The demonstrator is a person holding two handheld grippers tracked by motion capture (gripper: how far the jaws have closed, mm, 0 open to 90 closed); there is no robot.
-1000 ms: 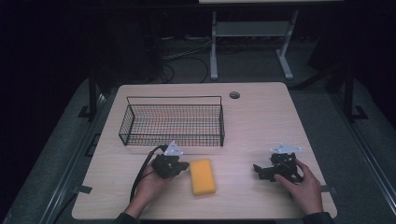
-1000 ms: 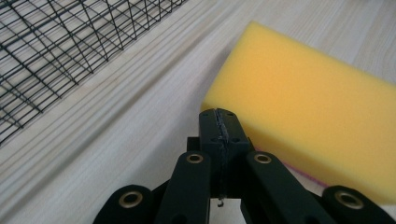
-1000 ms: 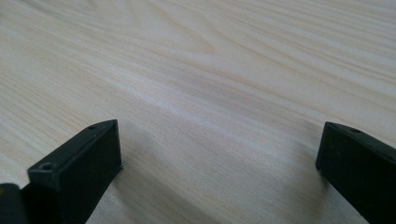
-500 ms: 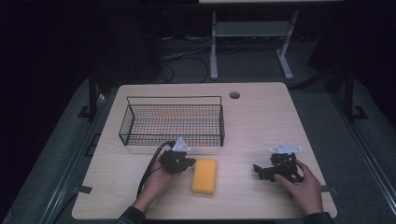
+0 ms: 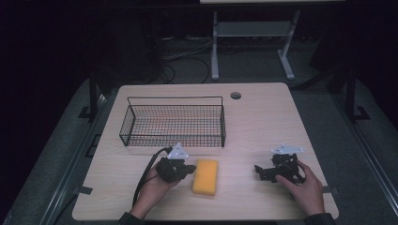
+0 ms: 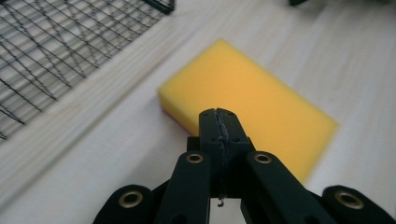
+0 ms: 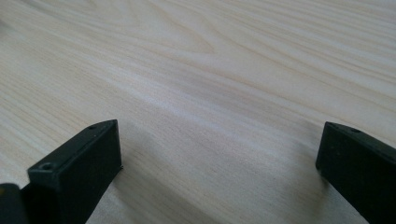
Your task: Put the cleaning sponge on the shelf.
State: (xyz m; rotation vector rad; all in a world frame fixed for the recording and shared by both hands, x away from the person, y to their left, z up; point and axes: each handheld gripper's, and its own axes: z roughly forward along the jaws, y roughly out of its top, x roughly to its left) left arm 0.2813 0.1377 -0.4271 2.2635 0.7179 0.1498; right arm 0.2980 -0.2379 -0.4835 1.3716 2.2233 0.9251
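We have the left gripper [image 5: 187, 169] low over the table [image 5: 263, 117], its jaws pressed flat together with nothing between them, and the tips sit right at the near edge of the yellow sponge [image 5: 206, 176]. From the left gripper view the closed tips [image 6: 218, 122] overlap the sponge's [image 6: 252, 98] long side, though we cannot tell whether they touch it. The sponge lies flat on the pale wood, between our two hands and closer to the left one. Over on the right, the right gripper [image 5: 264, 171] rests on the tabletop in our right hand [image 5: 305, 185], well apart from the sponge; in its own view the two jaws stand spread wide over bare wood, holding nothing. Beyond the left gripper sits the black wire basket [image 5: 173, 123], just behind the sponge, and a round cable hole [image 5: 235, 95] marks the table's far edge.
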